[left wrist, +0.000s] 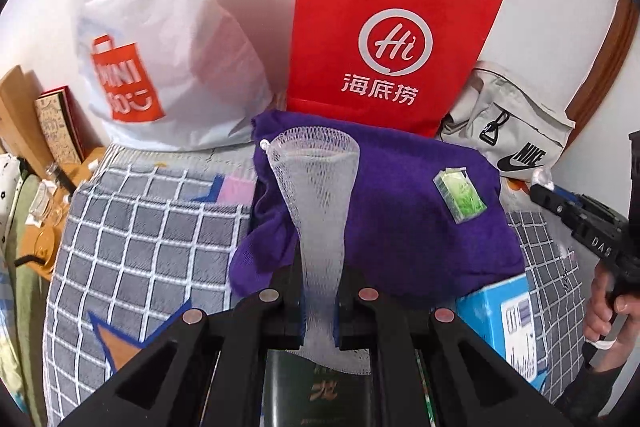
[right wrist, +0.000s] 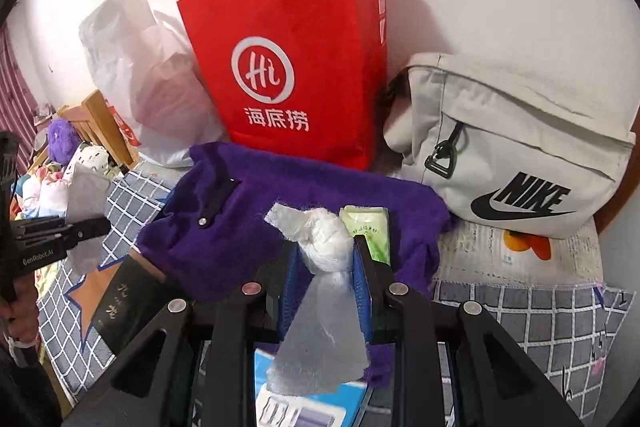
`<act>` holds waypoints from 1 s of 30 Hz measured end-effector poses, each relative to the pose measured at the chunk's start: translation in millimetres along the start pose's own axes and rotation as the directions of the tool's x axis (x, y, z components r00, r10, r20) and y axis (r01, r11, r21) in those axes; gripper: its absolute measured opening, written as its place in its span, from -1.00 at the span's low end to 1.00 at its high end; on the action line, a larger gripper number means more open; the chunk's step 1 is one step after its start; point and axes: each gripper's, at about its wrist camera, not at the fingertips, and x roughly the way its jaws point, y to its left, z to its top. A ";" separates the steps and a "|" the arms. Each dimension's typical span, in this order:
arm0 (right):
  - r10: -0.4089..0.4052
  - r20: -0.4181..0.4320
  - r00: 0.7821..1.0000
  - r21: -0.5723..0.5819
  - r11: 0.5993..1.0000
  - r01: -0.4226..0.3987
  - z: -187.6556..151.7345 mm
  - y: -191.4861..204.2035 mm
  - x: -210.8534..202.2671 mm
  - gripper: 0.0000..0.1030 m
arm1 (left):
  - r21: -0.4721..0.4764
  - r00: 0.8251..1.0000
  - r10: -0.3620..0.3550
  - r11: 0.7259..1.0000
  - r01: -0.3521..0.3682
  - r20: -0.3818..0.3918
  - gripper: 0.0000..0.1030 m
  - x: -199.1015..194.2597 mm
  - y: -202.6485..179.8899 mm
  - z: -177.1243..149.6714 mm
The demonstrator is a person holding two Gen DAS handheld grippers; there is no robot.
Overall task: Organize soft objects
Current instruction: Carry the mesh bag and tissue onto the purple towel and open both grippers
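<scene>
Two grippers, each clamped on something soft. Left gripper, jaws squeezed almost together, pinches the narrow end of a white mesh sleeve that flares open above the purple cloth on the checked blanket. Right gripper, jaws a little apart, grips a knotted white plastic bag over the same cloth, beside a green tissue pack.

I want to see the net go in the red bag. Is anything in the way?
The purple cloth with a small green packet lies between the held net and the red bag; the bag's top looks clear.
</scene>
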 end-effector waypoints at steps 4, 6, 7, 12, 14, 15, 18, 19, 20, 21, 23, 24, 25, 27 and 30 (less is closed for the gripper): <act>0.005 -0.027 1.000 0.018 1.000 -0.004 -5.2 -9.5 15.3 -0.49 | 0.004 1.000 -0.001 1.000 0.001 -0.019 -0.82 18.1 -4.8 7.7; 0.003 -0.048 0.999 0.027 1.000 -0.002 -6.5 -15.1 24.7 -0.49 | 0.015 1.000 -0.006 1.000 0.006 -0.031 -0.82 27.0 -8.1 12.6; -0.001 -0.060 0.998 0.027 1.000 0.002 -6.7 -16.3 28.5 -0.49 | 0.021 0.999 -0.007 1.000 0.008 -0.036 -0.82 31.0 -10.0 15.1; 0.001 -0.101 0.995 0.036 0.999 0.003 -9.1 -23.0 43.0 -0.48 | 0.043 0.998 -0.003 0.999 0.006 -0.060 -0.82 52.4 -16.8 27.2; -0.002 -0.118 0.993 0.029 1.000 0.006 -10.5 -23.7 49.3 -0.48 | 0.033 0.996 -0.003 0.999 0.006 -0.088 -0.82 65.0 -15.7 30.8; -0.001 -0.124 0.992 0.027 1.000 0.004 -11.2 -24.0 51.9 -0.48 | 0.029 0.995 -0.006 1.000 0.009 -0.099 -0.82 70.3 -15.2 31.9; 0.004 -0.158 0.987 0.018 1.000 -0.001 -14.8 -25.1 60.7 -0.48 | 0.032 0.992 -0.011 0.999 0.015 -0.125 -0.82 83.5 -14.6 33.7; 0.006 -0.170 0.985 0.021 1.000 -0.002 -16.2 -26.3 64.3 -0.48 | 0.036 0.991 -0.016 0.999 0.021 -0.133 -0.82 88.2 -14.6 34.0; 0.009 -0.181 0.983 0.025 1.000 -0.004 -17.1 -27.0 67.5 -0.48 | 0.036 0.990 -0.019 0.999 0.025 -0.139 -0.82 90.9 -14.3 34.4; 0.012 -0.192 0.981 0.028 1.000 -0.007 -18.2 -27.8 71.0 -0.48 | 0.034 0.989 -0.022 0.999 0.027 -0.148 -0.82 94.1 -13.8 34.3; 0.017 -0.212 0.977 0.028 1.000 -0.011 -21.1 -27.8 77.6 -0.48 | 0.035 0.986 -0.022 0.999 0.028 -0.165 -0.82 100.5 -13.3 34.2; 0.016 -0.220 0.975 0.025 1.000 -0.011 -22.1 -27.0 79.9 -0.48 | 0.040 0.985 -0.020 0.999 0.028 -0.172 -0.82 103.3 -13.6 33.1; 0.017 -0.225 0.974 0.019 1.000 -0.013 -23.1 -25.6 81.9 -0.48 | 0.041 0.984 -0.020 0.999 0.028 -0.176 -0.82 104.8 -13.4 32.1; 0.014 -0.229 0.973 0.007 1.000 -0.013 -25.0 -23.6 85.3 -0.48 | 0.027 0.982 -0.038 0.999 0.043 -0.184 -0.82 109.7 -11.7 30.9; 0.013 -0.238 0.971 0.005 1.000 -0.012 -26.6 -23.7 90.0 -0.48 | 0.021 0.978 -0.055 0.998 0.060 -0.200 -0.82 118.4 -10.4 31.0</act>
